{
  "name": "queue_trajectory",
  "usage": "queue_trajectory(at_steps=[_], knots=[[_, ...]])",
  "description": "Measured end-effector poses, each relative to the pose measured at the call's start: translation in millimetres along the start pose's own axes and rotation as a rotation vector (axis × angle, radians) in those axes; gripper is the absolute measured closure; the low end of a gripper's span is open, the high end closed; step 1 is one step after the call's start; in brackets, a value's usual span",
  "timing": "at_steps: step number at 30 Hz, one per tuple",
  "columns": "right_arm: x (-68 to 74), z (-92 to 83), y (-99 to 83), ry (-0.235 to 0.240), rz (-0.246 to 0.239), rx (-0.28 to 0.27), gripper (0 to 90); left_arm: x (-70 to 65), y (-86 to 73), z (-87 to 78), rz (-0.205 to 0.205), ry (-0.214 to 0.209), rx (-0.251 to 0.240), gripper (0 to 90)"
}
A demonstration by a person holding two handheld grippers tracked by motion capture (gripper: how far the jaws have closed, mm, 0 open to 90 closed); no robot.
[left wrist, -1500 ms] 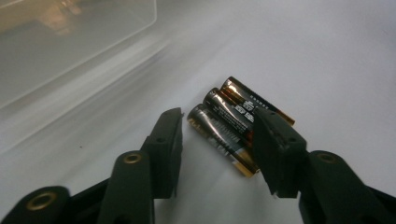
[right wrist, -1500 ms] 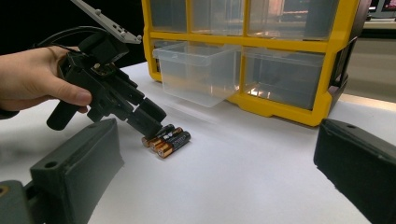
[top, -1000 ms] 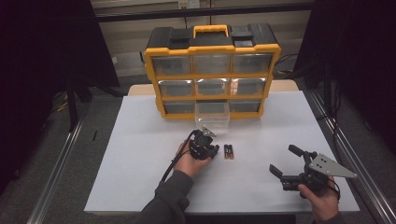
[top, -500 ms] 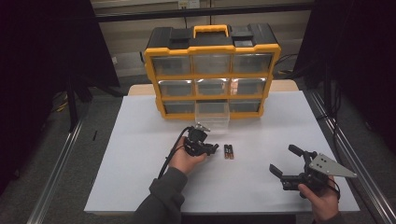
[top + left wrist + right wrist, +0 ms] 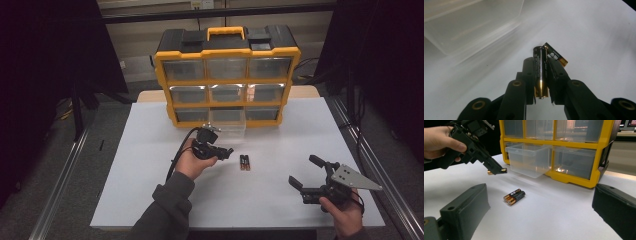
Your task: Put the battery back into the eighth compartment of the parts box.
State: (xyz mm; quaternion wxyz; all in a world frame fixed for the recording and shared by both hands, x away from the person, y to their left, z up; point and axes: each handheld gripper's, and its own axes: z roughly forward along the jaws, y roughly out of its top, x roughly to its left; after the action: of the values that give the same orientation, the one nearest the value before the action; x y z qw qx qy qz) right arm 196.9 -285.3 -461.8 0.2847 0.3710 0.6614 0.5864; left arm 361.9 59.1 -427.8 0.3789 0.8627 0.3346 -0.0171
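Left gripper lifts one battery off the white table beside two others.

High view: the left gripper [image 5: 226, 151] hangs just near of the pulled-out clear drawer [image 5: 229, 125] of the yellow organiser [image 5: 227, 75]; two batteries [image 5: 244, 162] lie just right of it; the right gripper [image 5: 305, 172] gapes, far right.
Left gripper view: jaws clenched on a battery [image 5: 540, 72].
Right gripper view: wide-apart jaws, empty; the pair lies between them, farther off.

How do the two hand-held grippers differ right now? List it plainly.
The left hand-held gripper is shut on a battery and held above the table; the right hand-held gripper stands open and empty, low by the table's near edge. The left one is near the pulled-out clear drawer; the right one is farther off. Both are black, each in one hand.
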Motion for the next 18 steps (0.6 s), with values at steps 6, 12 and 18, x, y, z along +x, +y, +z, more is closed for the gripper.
queue_trajectory(at_steps=[6, 12, 18], knots=[[-1.1, 0.6, -0.7, 0.009, -0.005, 0.006, 0.3, 1.6, 13.1, -8.9, 0.011, -0.015, 0.01, 77.4], [-1.0, 0.9, -0.7, 0.004, -0.003, 0.003, 0.3, 1.4, 28.8, -18.3, 0.026, -0.022, 0.006, 77.4], [-1.1, 0.9, -1.0, 0.004, 0.002, 0.007, 0.3, 3.2, 42.1, -23.8, 0.027, -0.012, -0.005, 77.4]])
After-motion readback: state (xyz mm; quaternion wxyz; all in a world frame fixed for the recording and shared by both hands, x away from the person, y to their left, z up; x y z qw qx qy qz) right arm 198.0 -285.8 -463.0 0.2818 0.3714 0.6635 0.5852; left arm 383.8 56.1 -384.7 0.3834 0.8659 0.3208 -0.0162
